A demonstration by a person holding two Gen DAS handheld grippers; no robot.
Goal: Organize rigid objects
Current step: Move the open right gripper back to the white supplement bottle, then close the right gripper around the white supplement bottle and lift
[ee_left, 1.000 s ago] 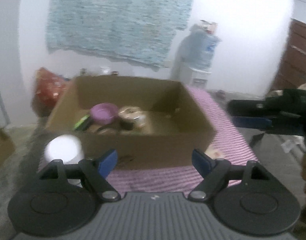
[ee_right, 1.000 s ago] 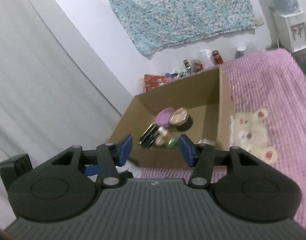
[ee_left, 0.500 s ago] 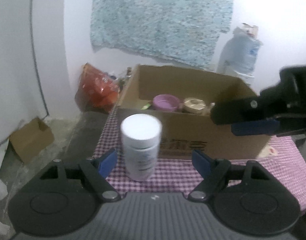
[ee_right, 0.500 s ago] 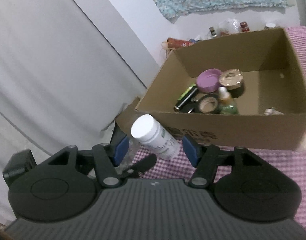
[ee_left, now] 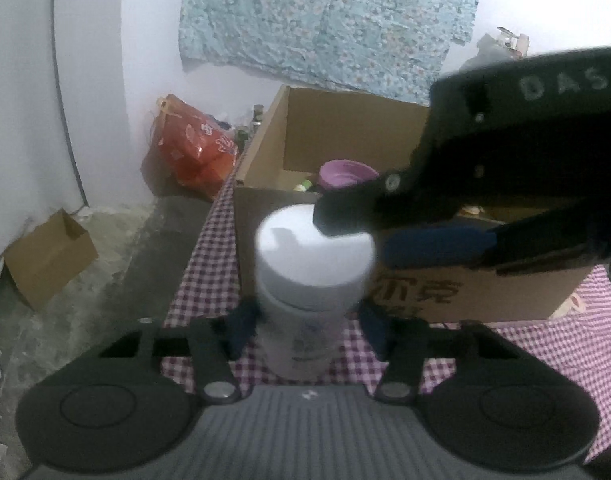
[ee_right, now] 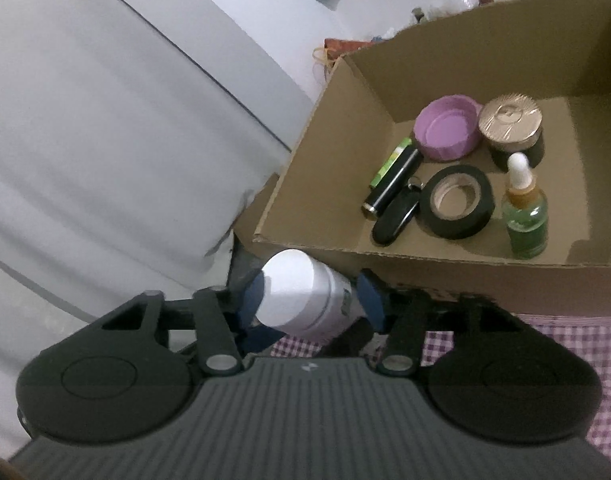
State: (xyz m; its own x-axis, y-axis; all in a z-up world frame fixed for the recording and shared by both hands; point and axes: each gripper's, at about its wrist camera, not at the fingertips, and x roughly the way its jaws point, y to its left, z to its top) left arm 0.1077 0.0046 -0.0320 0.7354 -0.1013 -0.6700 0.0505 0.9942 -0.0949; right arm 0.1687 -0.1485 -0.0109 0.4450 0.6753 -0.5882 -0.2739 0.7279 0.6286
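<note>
A white-capped bottle (ee_left: 311,280) stands on the checked cloth in front of a cardboard box (ee_left: 465,284). My left gripper (ee_left: 307,330) is open with its blue pads on either side of the bottle's body, small gaps showing. My right gripper (ee_right: 313,300) is open and straddles the bottle's cap (ee_right: 295,292) from above; it shows in the left wrist view (ee_left: 425,220) reaching over the cap. The box (ee_right: 325,240) holds a purple lid (ee_right: 447,128), a tape roll (ee_right: 457,202), a green dropper bottle (ee_right: 525,216), a round tin (ee_right: 511,122) and dark pens (ee_right: 393,184).
A red bag (ee_left: 193,144) and small bottles sit on the floor beside the box's left wall. A small cardboard box (ee_left: 45,256) lies on the floor at left. The cloth's left edge (ee_left: 193,264) runs just left of the bottle. A grey curtain (ee_right: 105,140) hangs at left.
Both grippers have closed in on the bottle: the left moved forward until the bottle stands between its pads, and the right came down over the cap. Both sets of jaws have narrowed.
</note>
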